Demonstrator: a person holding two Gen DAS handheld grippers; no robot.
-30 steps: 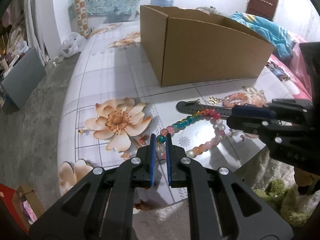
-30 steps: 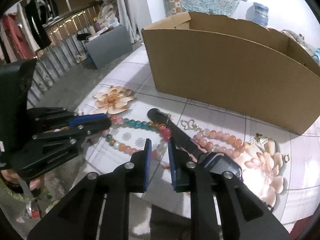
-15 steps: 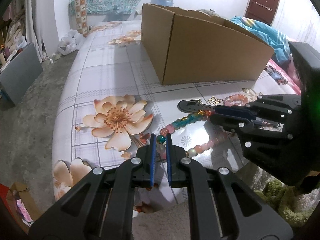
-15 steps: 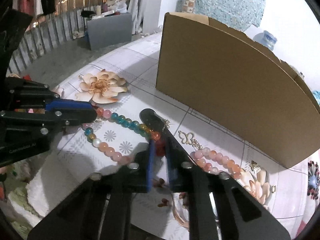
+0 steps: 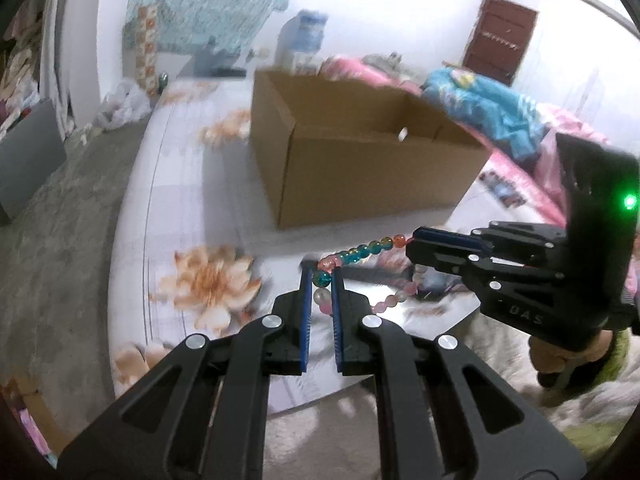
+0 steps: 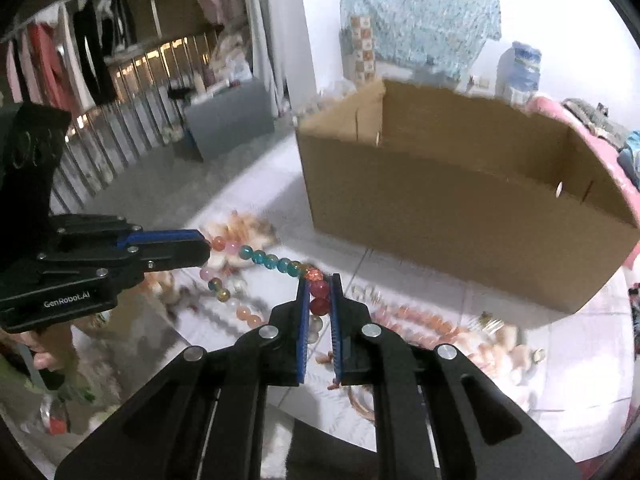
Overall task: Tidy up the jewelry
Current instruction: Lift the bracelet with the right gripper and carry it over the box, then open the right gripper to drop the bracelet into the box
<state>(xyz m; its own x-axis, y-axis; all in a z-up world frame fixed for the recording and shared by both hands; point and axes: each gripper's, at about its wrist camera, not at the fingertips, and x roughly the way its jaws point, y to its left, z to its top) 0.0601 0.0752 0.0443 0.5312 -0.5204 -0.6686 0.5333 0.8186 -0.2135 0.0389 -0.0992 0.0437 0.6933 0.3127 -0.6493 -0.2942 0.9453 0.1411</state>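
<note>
A multicoloured bead necklace (image 5: 362, 251) hangs stretched between both grippers, lifted above the table. My left gripper (image 5: 321, 280) is shut on its teal and pale beads; it also shows in the right wrist view (image 6: 202, 249). My right gripper (image 6: 319, 286) is shut on its red beads (image 6: 319, 290); it also shows in the left wrist view (image 5: 412, 246). The rest of the strand (image 6: 244, 314) sags in a loop below. An open cardboard box (image 6: 460, 204) stands just behind, also seen in the left wrist view (image 5: 360, 160).
A peach bead bracelet (image 6: 420, 320), a gold earring (image 6: 490, 322) and a small gold charm (image 6: 366, 292) lie on the floral tabletop (image 5: 180, 208) before the box. Blankets (image 5: 492, 108) lie to the right. A railing (image 6: 120, 120) and grey floor are left.
Both grippers have risen together and lifted the bead necklace off the table. The box interior has come into sight as the view rose. The black strap is no longer seen.
</note>
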